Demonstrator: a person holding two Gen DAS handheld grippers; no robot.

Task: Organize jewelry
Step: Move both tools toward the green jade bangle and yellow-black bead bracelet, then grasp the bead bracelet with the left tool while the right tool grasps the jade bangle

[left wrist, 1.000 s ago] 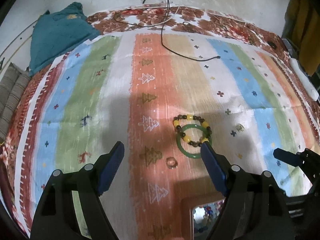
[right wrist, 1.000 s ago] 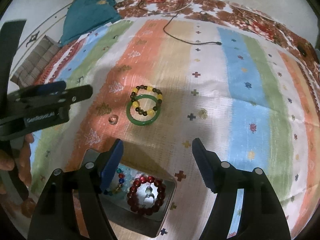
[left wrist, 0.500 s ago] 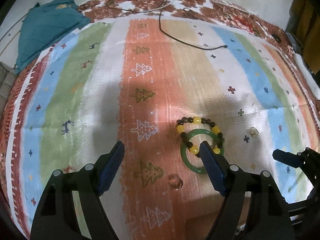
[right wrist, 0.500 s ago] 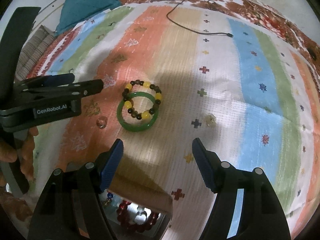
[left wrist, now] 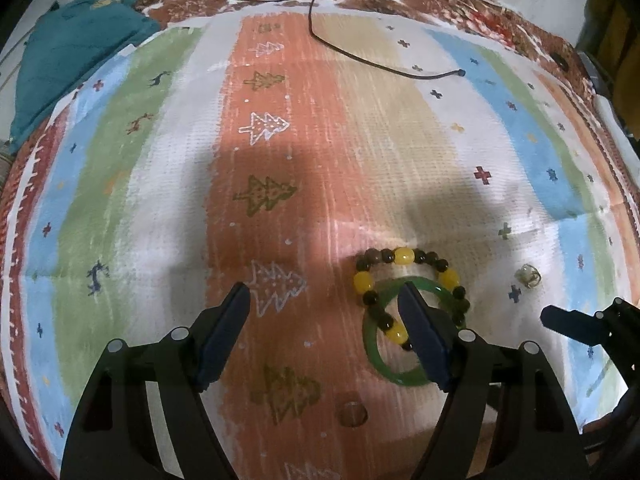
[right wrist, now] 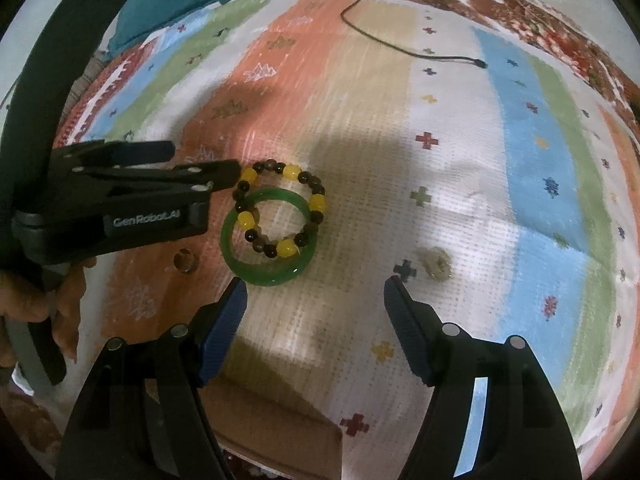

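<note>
A green bangle lies flat on the striped cloth. A bracelet of dark and yellow beads rests partly over it. In the left wrist view my left gripper is open and empty, and its right finger covers part of the bangle and bracelet. The right wrist view shows the left gripper from the side, its tip beside the beads. My right gripper is open just in front of the bangle, holding nothing. A small clear ring and a pale ring lie nearby.
A box's brown edge shows at the bottom of the right wrist view. A black cable and a teal cloth lie at the far side. A hand grips the left tool. The right gripper's finger enters from the right.
Both grippers have come down and forward toward the bangle and bracelet, which now look larger and closer. The open box of jewelry has slipped out of sight below both views.
</note>
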